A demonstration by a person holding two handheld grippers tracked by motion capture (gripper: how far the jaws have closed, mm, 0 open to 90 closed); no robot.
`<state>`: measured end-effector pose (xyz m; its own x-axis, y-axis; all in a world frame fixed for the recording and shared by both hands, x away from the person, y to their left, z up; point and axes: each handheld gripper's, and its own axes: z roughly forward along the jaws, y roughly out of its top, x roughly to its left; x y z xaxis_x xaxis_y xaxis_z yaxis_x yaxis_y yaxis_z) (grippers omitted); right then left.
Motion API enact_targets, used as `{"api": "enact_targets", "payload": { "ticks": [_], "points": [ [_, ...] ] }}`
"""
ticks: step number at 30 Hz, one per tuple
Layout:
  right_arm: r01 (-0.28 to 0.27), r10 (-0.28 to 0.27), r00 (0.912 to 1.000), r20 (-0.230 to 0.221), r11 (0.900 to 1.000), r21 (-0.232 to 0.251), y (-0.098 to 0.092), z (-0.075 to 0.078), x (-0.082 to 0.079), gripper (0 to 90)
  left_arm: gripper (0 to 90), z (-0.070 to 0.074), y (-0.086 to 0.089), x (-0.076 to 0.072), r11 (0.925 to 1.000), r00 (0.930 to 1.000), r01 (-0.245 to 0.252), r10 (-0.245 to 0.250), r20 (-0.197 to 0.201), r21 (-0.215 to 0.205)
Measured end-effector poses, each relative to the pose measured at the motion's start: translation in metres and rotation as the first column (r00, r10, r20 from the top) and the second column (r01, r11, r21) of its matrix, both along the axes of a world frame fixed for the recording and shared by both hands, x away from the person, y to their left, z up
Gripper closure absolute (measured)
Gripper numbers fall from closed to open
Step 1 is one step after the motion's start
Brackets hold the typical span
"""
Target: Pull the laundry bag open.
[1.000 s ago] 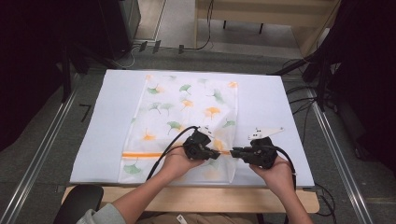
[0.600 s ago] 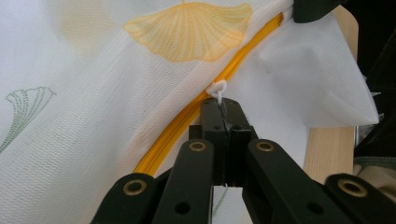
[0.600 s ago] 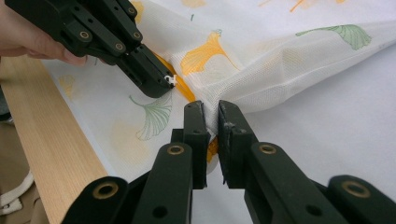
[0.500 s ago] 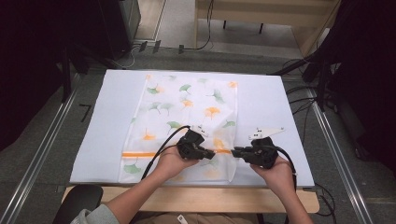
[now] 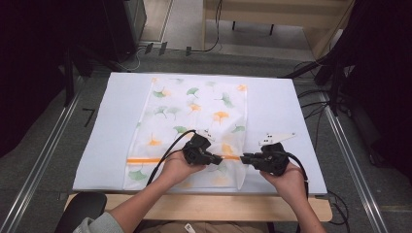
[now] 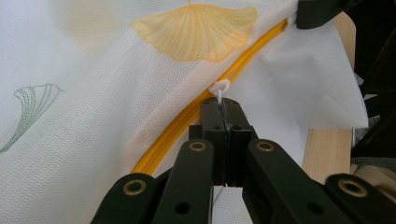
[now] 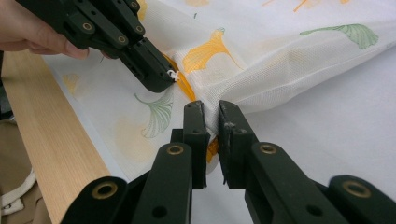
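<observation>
The white mesh bag (image 5: 194, 126) printed with ginkgo leaves lies flat in the middle of the pale blue table cover (image 5: 107, 121), its orange zipper (image 5: 145, 159) running across the near end, at about six o'clock on the table. The left gripper (image 6: 219, 107) has its jaws pressed together on the little white zipper pull (image 6: 219, 87), pinching the tab so the slider can be drawn along the track. The right gripper (image 7: 212, 114), at roughly three o'clock from the left one, is clamped on a bunch of mesh at the bag's end of the zipper (image 7: 210, 149); I'd say it anchors the fabric so the track stays taut while the pull travels. In the high view the two tools (image 5: 214, 159) (image 5: 247, 158) face each other tip to tip along the zipper line. The wooden table edge (image 5: 204, 206) sits just behind the hands. I can read no brand, label or writing anywhere on the bag or grippers.
</observation>
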<state>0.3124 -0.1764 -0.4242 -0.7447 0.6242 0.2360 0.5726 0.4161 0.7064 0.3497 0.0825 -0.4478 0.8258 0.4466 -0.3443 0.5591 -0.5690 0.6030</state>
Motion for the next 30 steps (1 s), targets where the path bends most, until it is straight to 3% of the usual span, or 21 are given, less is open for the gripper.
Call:
{"api": "enact_targets", "payload": {
  "ticks": [8, 24, 30],
  "points": [
    [-0.003, 0.003, 1.0000, -0.002, 1.000, 0.002, 0.001, 0.002, -0.002, 84.6, 90.0, 0.000, 0.003, 0.002, 1.0000, 0.9999, 0.007, -0.007, -0.012, 0.001],
    [-0.004, 0.004, 1.0000, -0.006, 1.000, -0.016, -0.002, 0.004, 0.002, 84.6, 90.0, -0.008, 0.032, 0.008, 0.9959, 0.9948, -0.088, 0.089, -0.049, 0.019],
    [-0.005, 0.005, 0.9999, -0.009, 1.000, -0.014, -0.002, 0.005, 0.005, 84.7, 90.0, -0.007, 0.035, 0.005, 0.9958, 0.9948, -0.091, 0.091, -0.045, 0.013]
  ]
}}
